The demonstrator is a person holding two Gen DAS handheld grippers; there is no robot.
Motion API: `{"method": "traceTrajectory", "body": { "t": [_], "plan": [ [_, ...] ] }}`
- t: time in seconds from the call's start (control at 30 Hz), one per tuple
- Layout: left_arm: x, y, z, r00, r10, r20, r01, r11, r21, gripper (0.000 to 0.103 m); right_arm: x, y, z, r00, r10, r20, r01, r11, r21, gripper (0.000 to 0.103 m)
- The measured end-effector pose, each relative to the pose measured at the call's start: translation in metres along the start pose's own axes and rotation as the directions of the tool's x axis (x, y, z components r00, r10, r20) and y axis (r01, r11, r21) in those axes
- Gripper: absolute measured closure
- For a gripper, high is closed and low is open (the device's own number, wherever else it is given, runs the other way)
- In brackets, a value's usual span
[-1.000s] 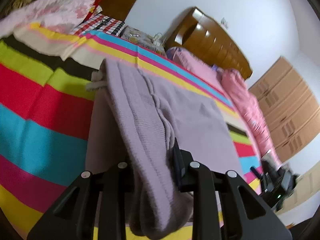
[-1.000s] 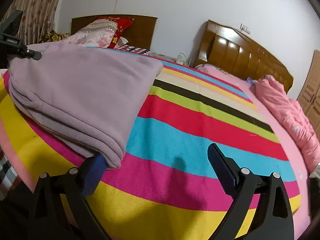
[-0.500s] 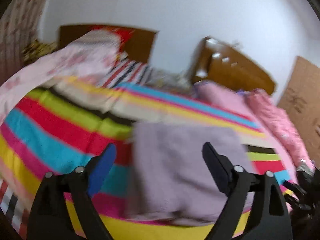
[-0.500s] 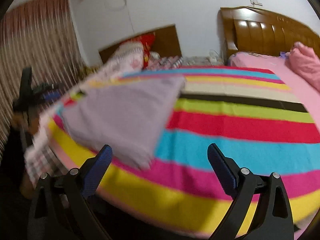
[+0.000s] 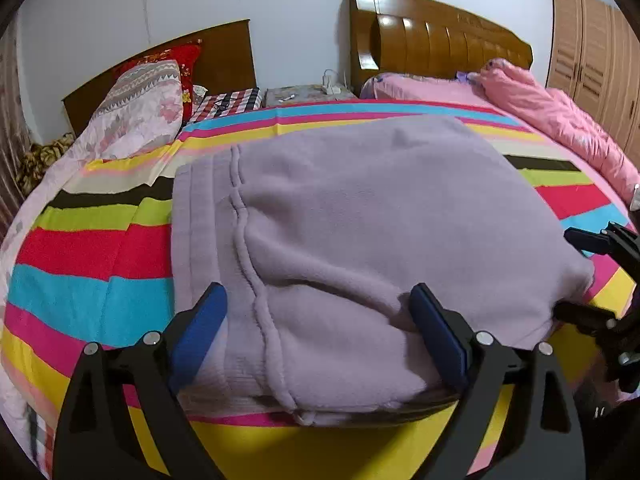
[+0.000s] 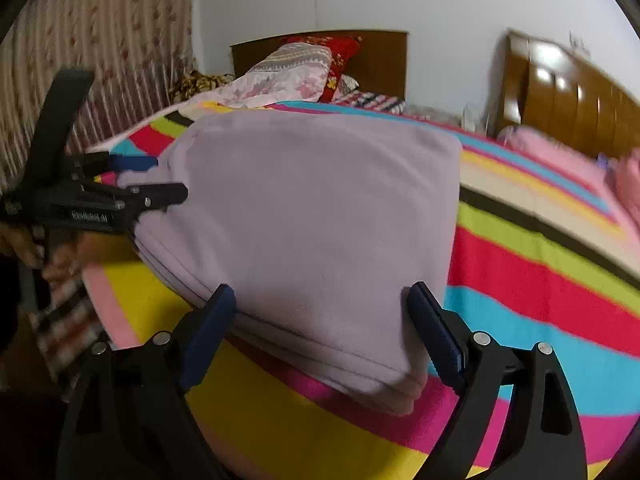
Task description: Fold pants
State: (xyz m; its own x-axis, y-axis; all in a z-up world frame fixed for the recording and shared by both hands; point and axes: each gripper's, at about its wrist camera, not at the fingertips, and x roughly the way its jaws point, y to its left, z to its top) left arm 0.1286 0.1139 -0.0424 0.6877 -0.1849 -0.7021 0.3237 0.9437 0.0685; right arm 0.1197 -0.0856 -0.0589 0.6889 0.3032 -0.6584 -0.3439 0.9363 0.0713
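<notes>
white lettering on left gripper (image 6: 120,200) body, too blurred to read; no other text.

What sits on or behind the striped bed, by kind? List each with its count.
Folded lilac fleece pants: 1
Striped multicolour bedspread: 1
Brown wooden headboards: 2
Floral pink-white quilt: 1
Puffy pink quilt: 1
Total: 6

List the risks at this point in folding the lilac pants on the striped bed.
1. The folded lilac pants lie close to the near edge of the striped bedspread; a tug could pull them off.
2. The right gripper is closing astride one corner of the stack; it may catch only the top layers and peel the fold open.
3. The left gripper stands open astride the seamed end, and a nudge could ruffle it.
</notes>
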Motion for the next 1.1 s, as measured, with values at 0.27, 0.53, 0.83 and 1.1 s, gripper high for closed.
{"method": "traceTrajectory", "body": {
  "t": [0.27,0.53,0.83,1.1],
  "plan": [
    [-0.018,0.009,0.0,0.997,-0.037,0.066,0.042,0.997,-0.064,0.008,0.0,0.0,0.007,0.998,-0.031,-0.046,0.027,0.997,-0.067,0.015],
    [-0.011,0.046,0.008,0.984,0.178,0.01,-0.175,0.972,-0.155,0.008,0.002,0.017,0.047,0.996,0.054,0.066,-0.052,0.998,-0.031,0.015],
    [0.002,0.074,-0.017,0.997,0.07,-0.022,-0.073,0.945,-0.32,0.001,0.026,0.042,0.024,0.993,0.111,-0.035,-0.114,0.988,-0.099,0.01],
    [0.004,0.07,-0.017,0.997,0.073,-0.028,-0.078,0.939,-0.334,0.001,0.008,0.04,0.044,0.972,0.231,-0.043,-0.235,0.962,-0.141,0.01]
  ]
}}
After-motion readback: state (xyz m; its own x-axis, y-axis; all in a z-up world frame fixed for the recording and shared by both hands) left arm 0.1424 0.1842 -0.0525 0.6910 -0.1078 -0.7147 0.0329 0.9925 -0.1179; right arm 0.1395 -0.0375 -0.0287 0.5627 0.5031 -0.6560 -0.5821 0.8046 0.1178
